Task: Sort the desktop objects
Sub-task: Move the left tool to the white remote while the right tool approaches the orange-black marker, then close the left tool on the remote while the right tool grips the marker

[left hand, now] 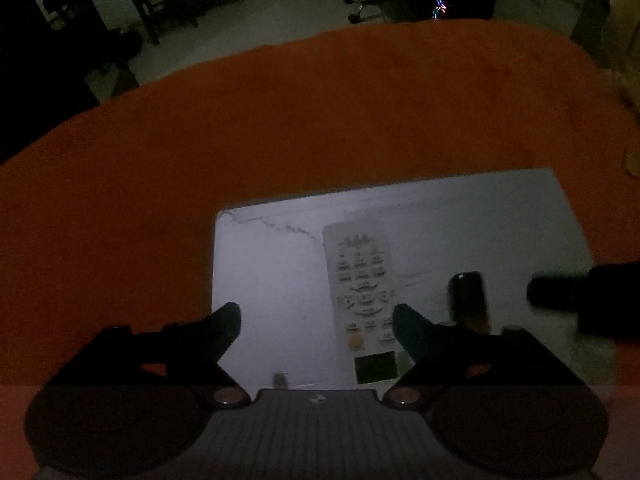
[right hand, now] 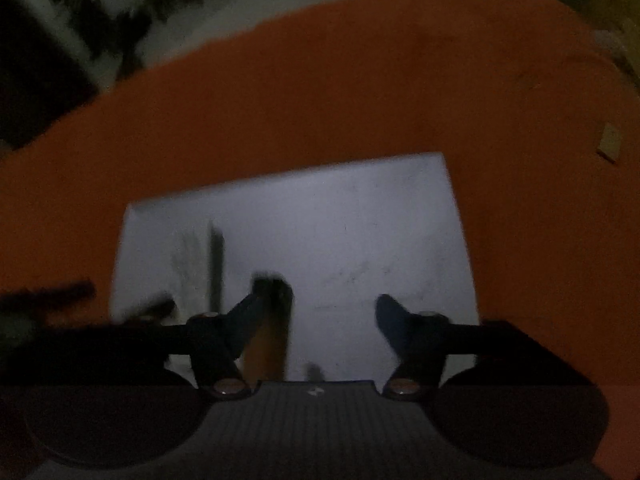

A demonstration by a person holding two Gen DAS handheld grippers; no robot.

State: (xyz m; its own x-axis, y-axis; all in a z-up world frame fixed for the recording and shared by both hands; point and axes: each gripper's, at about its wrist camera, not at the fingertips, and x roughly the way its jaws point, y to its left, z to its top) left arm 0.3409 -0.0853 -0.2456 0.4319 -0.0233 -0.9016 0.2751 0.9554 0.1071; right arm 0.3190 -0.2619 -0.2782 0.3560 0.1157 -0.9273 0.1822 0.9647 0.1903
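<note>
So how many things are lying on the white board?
2: a white remote in the middle of the white board, and a small dark object to its right. More may hide behind the grippers.

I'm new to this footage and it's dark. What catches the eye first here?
The pale mat glowing against the orange tablecloth. On it, in the left wrist view, a white remote lies between the open left gripper fingers, with a small dark object to its right.
</note>
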